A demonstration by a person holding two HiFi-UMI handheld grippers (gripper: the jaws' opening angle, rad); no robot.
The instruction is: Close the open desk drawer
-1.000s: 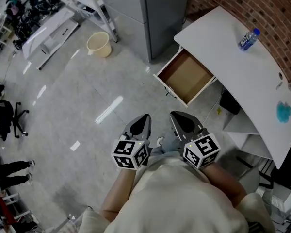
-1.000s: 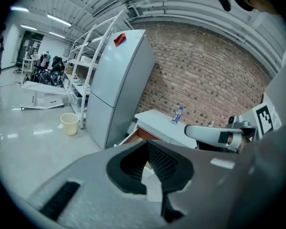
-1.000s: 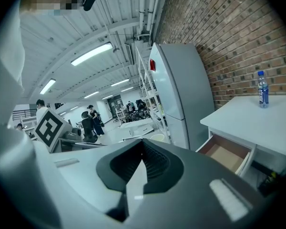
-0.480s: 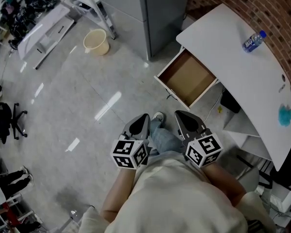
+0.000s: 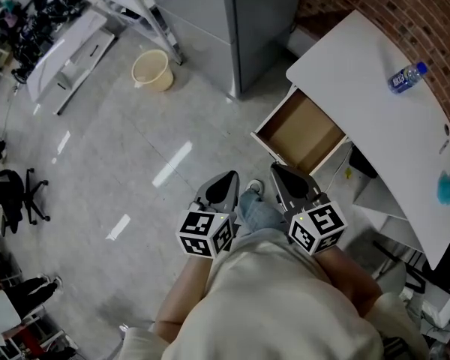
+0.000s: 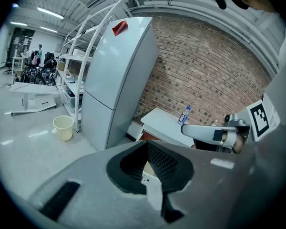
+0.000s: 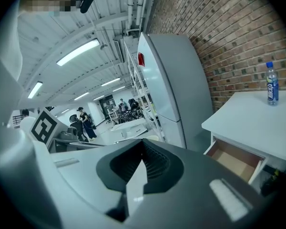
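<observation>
At the upper left of the head view the pale bucket (image 5: 151, 70) is sitting in almost the same place as a second ago, while everything to its right is sliding rightward and downward in the frame. The person is walking toward the desk (image 5: 375, 111), and a shoe (image 5: 253, 189) is now showing between the two tools.

Left of centre, the left gripper (image 5: 231, 175) is pointing up the frame with its jaws pressed together on nothing. Just to its right, the right gripper (image 5: 277, 168) is doing the same, jaws together and empty. Its tip is now lying near the drawer's lower front corner, where a second ago it was well apart from it.

For the task this is looking like the approach only. The open drawer (image 5: 304, 130) is sitting right of centre, sticking out from under the white desk top, empty and not yet touched.

The drawer's front panel is facing the lower left of the frame, toward the person. The panel's long edge is running from upper left to lower right, and the drawer's sliding line is crossing it from lower left to upper right. A push toward the upper right would probably be sending it home.
</observation>
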